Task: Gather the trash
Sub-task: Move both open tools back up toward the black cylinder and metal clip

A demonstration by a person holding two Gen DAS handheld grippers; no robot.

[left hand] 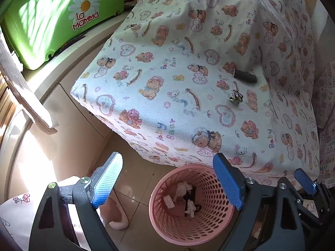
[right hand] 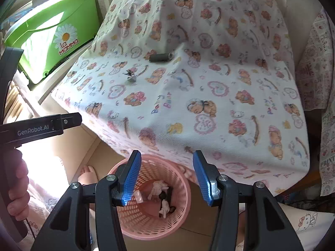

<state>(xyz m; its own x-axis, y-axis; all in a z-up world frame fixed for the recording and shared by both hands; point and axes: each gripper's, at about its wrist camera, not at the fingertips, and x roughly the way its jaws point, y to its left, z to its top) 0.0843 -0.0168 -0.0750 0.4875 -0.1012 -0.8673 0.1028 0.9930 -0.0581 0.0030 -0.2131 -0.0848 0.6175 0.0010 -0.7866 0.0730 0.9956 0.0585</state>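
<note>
Pink wastebasket [right hand: 150,198] sits below our two spread, empty tools [left hand: 167,182] [right hand: 166,177], just beside the cloth-covered surface's [right hand: 188,104] near edge.

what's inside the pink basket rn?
Pink basket holds crumpled white tissues, a pale wrapper piece and something dark. Its floor beneath them is covered. Both grippers, left and right, hang open above it, empty.
</note>
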